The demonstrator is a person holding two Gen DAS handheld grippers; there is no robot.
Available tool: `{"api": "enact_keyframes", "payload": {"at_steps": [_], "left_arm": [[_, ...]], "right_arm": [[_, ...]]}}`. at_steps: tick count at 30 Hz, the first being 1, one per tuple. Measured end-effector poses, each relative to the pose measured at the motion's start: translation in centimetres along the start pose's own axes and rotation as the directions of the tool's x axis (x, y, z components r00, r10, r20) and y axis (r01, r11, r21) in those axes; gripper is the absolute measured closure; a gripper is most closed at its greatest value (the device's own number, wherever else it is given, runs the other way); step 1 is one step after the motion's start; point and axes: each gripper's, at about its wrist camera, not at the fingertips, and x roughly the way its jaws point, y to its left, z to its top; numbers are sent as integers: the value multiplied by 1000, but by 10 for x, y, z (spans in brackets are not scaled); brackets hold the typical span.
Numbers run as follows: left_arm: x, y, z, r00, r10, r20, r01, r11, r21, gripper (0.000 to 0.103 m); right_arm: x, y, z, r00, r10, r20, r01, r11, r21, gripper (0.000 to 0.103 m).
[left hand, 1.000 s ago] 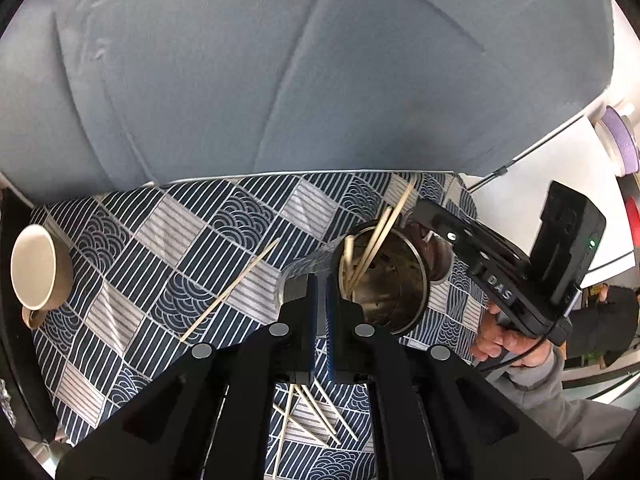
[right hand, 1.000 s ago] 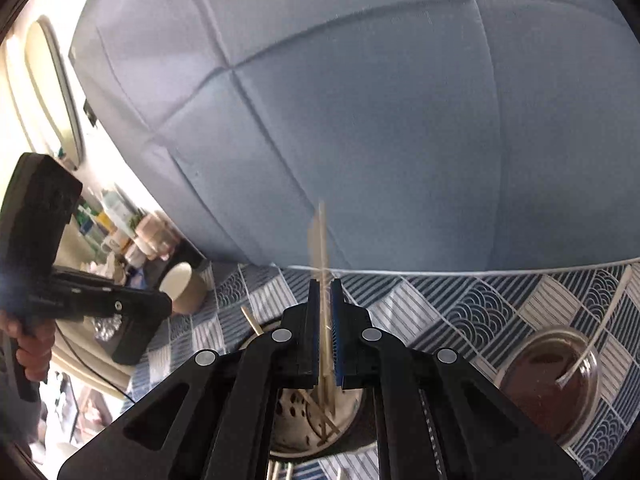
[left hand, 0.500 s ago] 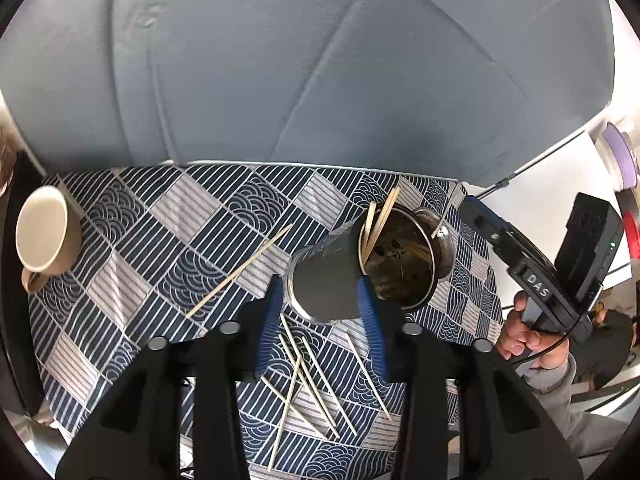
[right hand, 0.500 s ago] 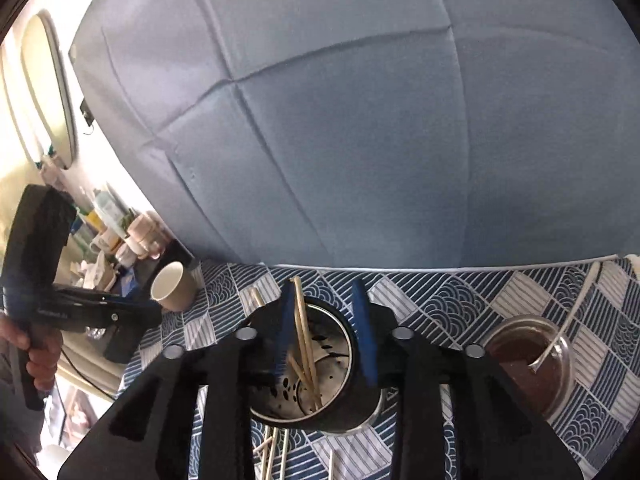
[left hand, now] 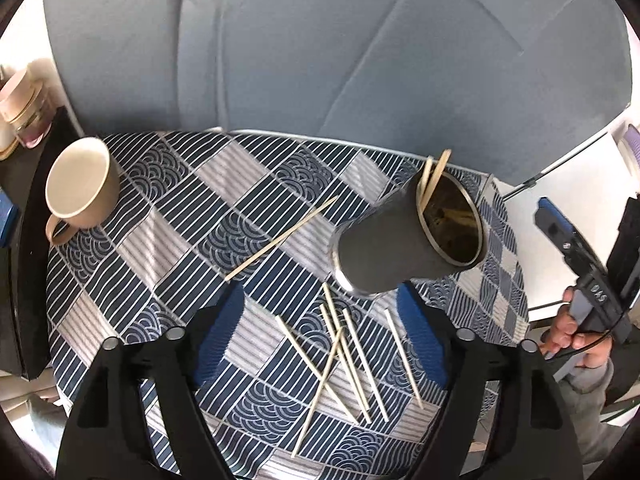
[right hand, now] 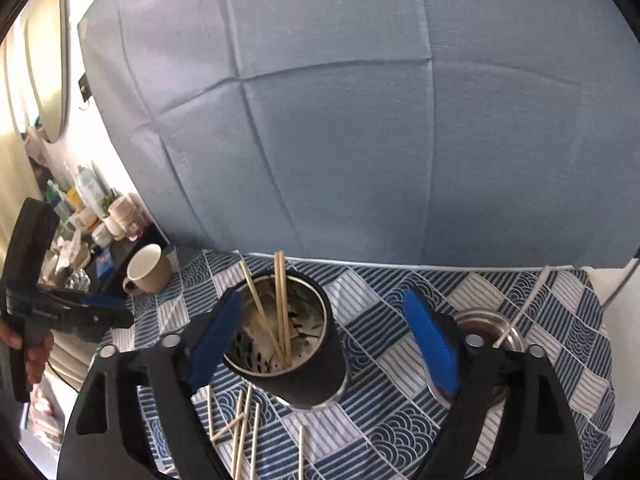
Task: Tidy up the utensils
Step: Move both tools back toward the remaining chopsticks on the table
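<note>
A dark metal utensil holder [left hand: 396,240] stands on the patterned tablecloth [left hand: 168,240] with a few wooden chopsticks [left hand: 432,184] leaning inside; it also shows in the right wrist view [right hand: 296,352]. Several loose chopsticks [left hand: 344,352] lie on the cloth in front of it, and one more [left hand: 280,238] lies to its left. My left gripper [left hand: 320,344] is open and empty above the loose chopsticks. My right gripper [right hand: 324,344] is open and empty, its blue pads either side of the holder; from the left wrist view it sits at the right [left hand: 560,232].
A beige mug [left hand: 80,184] stands at the cloth's far left, also in the right wrist view [right hand: 148,270]. A small metal bowl with a spoon [right hand: 500,332] sits right of the holder. Bottles and jars [right hand: 92,208] crowd a shelf at left. A blue fabric backdrop [left hand: 320,60] rises behind.
Both grippers have opened and pulled back. The right let its chopstick drop into the holder; the left let go of the holder, which now stands free.
</note>
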Motion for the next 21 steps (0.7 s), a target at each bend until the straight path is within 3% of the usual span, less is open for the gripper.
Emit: {"api": "enact_keyframes", "payload": {"at_steps": [9,14,21], "left_arm": [[11,-9,-28,999,48,8,-49,992,114,14],[27,-8,-47,998,62,-23,-59,991,119,7],[66,-3,-82,980,180,-80,-163,969,186,7]], "right_arm": [[-8,2,-15,999,-28,-30,28,1000,-1,19],[-10,4,-27,998,-38,-53,37,999,-5,19],[0,4,-58,991,-41,-128,40,999,-14,19]]}}
